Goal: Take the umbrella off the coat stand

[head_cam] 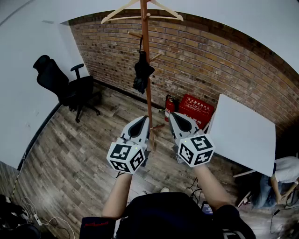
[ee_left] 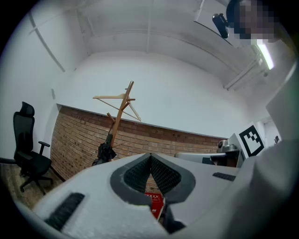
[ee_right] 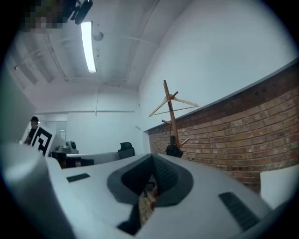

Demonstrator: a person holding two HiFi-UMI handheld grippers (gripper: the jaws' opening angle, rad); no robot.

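Both grippers are up, side by side and pointing level toward the coat stand (head_cam: 149,102). The left gripper (head_cam: 141,122) has its fingers pressed together with nothing between them. The right gripper (head_cam: 176,117) has its fingers meeting at the tips too, and it holds nothing. From the head view, the stand's pole runs between the two grippers.

The umbrella (head_cam: 141,72), black and folded, is at twelve o'clock from the grippers. It hangs by its strap from a peg on the stand, just beside the pole and well apart from both sets of fingers. A wooden hanger (head_cam: 140,13) sits across the top of the stand.

A black office chair (head_cam: 65,86) stands on the wooden floor at ten o'clock. At one o'clock a fire extinguisher (head_cam: 168,108) and a red box (head_cam: 197,108) rest against the brick wall (head_cam: 219,60). A white worktop (head_cam: 243,133) is at three o'clock.
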